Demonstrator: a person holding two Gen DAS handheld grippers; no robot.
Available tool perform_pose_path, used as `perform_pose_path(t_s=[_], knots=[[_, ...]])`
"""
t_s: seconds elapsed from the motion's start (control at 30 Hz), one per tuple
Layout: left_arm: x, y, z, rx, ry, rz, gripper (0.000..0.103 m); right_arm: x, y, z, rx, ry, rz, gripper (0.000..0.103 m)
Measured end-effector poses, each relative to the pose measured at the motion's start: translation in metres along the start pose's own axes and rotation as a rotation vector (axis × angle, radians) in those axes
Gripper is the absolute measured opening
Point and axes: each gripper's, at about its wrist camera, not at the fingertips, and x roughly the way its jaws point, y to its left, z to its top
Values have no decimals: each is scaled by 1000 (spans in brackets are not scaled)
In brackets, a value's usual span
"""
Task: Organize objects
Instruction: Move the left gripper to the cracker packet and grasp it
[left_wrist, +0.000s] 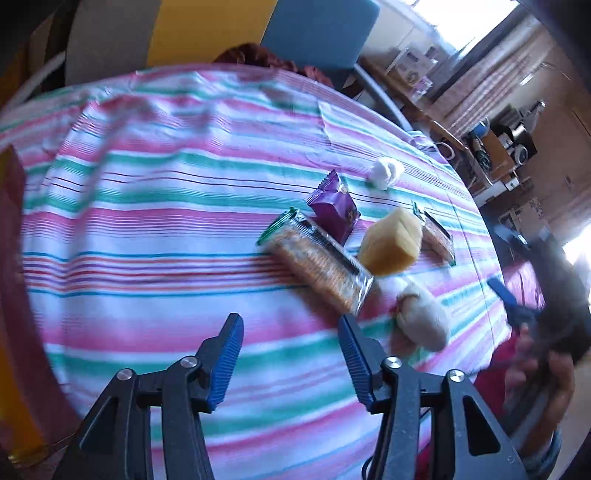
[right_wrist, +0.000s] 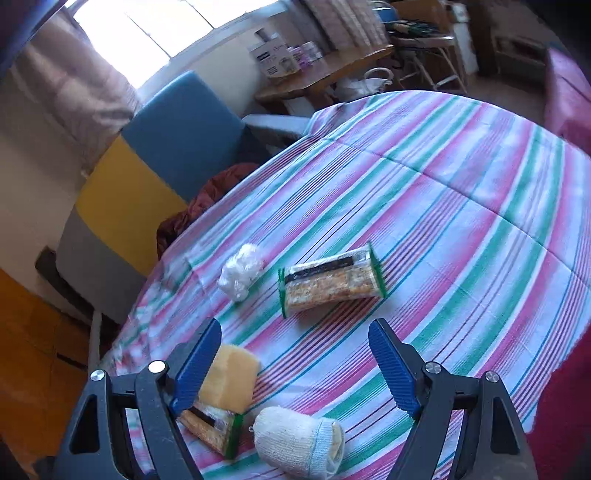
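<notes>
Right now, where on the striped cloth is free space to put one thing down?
In the left wrist view, the striped cloth is bare on the whole side left of the big cracker pack. It is crowded on the other side, where the purple packet, yellow sponge, rolled sock and white wad lie close together.

I work over a table under a striped cloth (right_wrist: 461, 221) in pink, green and white. Beyond its far edge stands a chair (right_wrist: 184, 133) with blue, yellow and grey panels, a dark red cloth (right_wrist: 207, 199) bunched at its foot. Behind it a bright window (right_wrist: 147, 26) washes the pale wall with daylight, a pinkish curtain (right_wrist: 74, 88) beside it. A wooden side table (right_wrist: 325, 70) carries boxes and jars. The floor (right_wrist: 33, 350) at my left is orange-brown.
</notes>
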Motion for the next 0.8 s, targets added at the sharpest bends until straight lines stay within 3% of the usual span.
perform_pose_path(t_s=[0.17, 0.3, 0.43, 0.6, 0.7, 0.8], knots=[[26, -3, 16, -99, 38, -5, 67, 3, -21, 4, 107, 25, 23, 84], [40, -2, 27, -175, 42, 2, 71, 10, -12, 1, 84, 59, 48, 84], [50, -12, 37, -184, 30, 22, 71, 14, -8, -1, 66, 79, 68, 85], [67, -34, 46, -99, 12, 104, 72, 16, -9, -2, 67, 93, 83, 85], [70, -45, 40, 27, -2, 172, 70, 16, -11, 0, 71, 90, 85, 85], [63, -46, 28, 131, -12, 205, 54, 16, -13, 1, 80, 95, 82, 85]])
